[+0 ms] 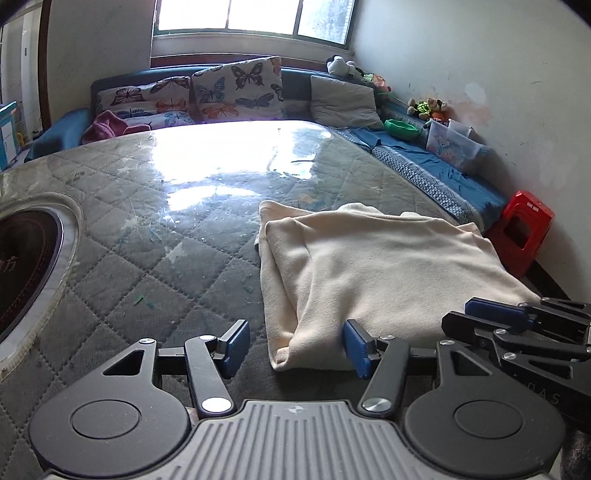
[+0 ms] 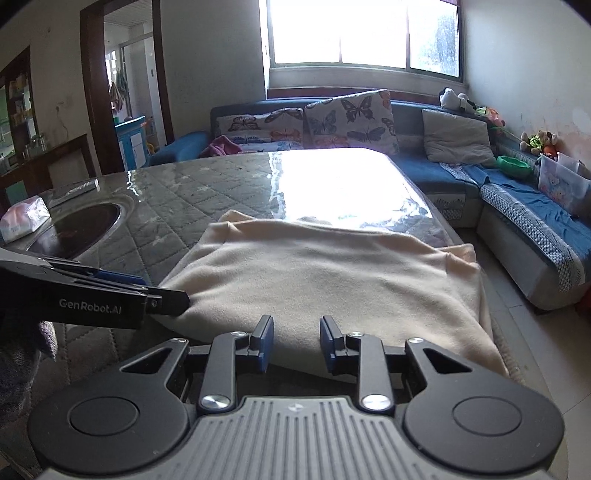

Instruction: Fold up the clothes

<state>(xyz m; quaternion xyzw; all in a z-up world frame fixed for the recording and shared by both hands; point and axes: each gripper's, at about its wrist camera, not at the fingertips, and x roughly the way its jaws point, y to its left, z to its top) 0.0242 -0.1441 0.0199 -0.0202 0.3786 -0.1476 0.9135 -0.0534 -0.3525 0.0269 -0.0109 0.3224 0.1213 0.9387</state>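
Quilted grey bench (image 1: 147,206) under a glossy clear cover fills both wrist views, bright with window glare. Nearest, at six o'clock in the left wrist view, the left gripper (image 1: 297,347) has its jaws standing well apart, holding nothing; its right pad sits at the near edge of the folded cream garment (image 1: 388,266), the left pad over bare bench. In the right wrist view the right gripper (image 2: 297,341) has jaws narrowly parted, empty, poised at the garment's near edge (image 2: 325,273). That garment lies flat on the bench's near right part. Farther, at nine o'clock, a round dark inset (image 1: 22,266). Beyond, at twelve, butterfly cushions (image 1: 236,88) on a blue sofa (image 1: 436,166), then the window (image 1: 255,14)
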